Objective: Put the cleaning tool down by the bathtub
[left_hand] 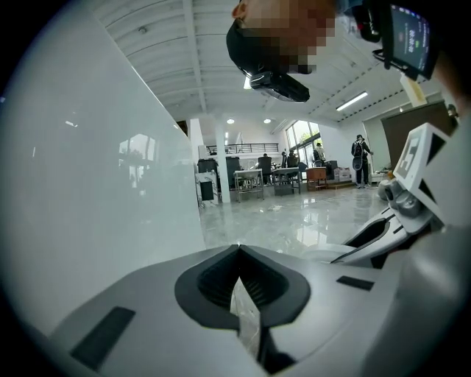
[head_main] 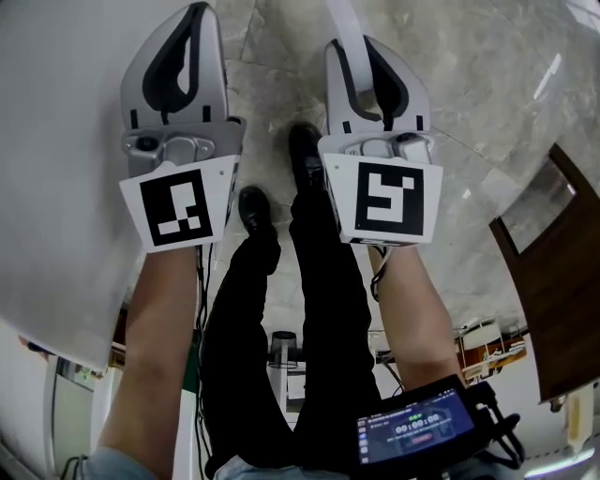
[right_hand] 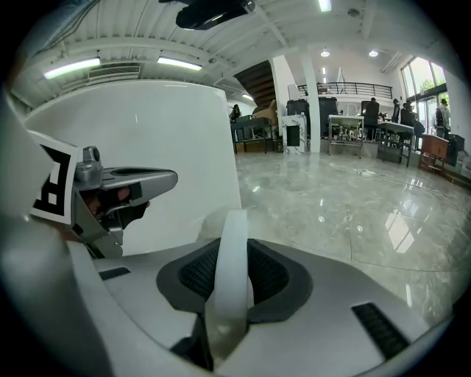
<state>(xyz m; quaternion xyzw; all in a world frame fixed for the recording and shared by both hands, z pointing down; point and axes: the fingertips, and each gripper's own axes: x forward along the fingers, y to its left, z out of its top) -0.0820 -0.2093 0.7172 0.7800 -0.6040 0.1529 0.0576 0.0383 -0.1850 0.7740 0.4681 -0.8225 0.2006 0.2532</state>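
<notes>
My right gripper is shut on the white handle of the cleaning tool. The handle runs out past the jaws and off the top edge of the head view. In the right gripper view the white handle stands upright between the dark pads, and its working end is hidden. My left gripper hangs beside it to the left, shut with nothing between its jaws, whose tips meet. The white bathtub fills the left side, and its smooth wall rises close by both grippers.
Grey marble floor lies under and right of the grippers. The person's black shoes and dark trouser legs stand between the arms. A brown wooden door is at the right. Distant tables and people stand across the hall.
</notes>
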